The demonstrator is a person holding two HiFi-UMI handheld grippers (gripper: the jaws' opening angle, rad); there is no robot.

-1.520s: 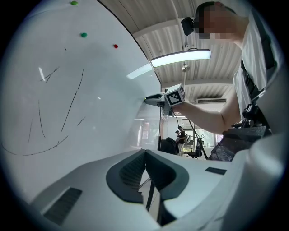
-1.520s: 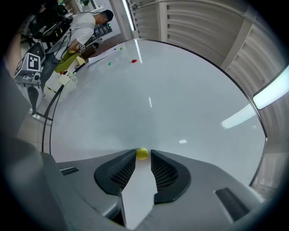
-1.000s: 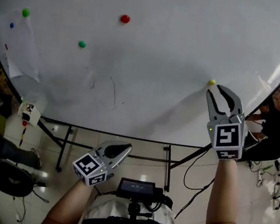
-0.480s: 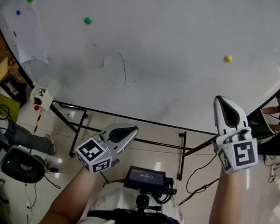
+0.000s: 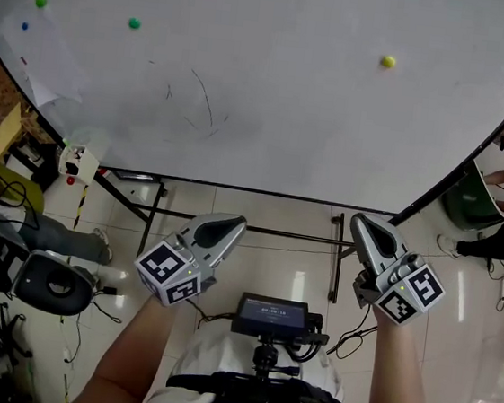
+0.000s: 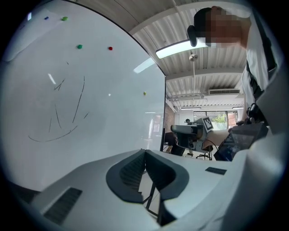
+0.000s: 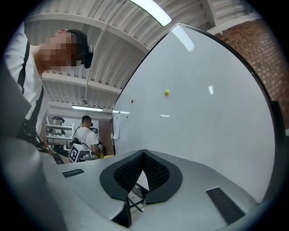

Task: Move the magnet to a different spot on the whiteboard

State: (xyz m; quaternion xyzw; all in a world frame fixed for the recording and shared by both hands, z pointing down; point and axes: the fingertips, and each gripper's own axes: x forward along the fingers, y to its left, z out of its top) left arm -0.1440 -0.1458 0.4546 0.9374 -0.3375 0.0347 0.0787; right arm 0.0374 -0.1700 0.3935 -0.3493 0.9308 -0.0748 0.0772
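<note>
Head view | I'm seeing the magnet (image 5: 388, 62), a small round yellow dot, sitting upper right on the whiteboard (image 5: 287, 128) | I'm holding the right gripper (image 5: 359, 220) and left gripper (image 5: 235, 222) pressed together, empty, below the board.

You have lots of bare room in the middle of the whiteboard (image 5: 315, 122). The yellow magnet (image 5: 388, 62) sticks out up on the right. A green magnet (image 5: 134, 23) and a paper sheet (image 5: 47, 60) take up the left. Stand bars (image 5: 284, 234) cross below the board.
</note>
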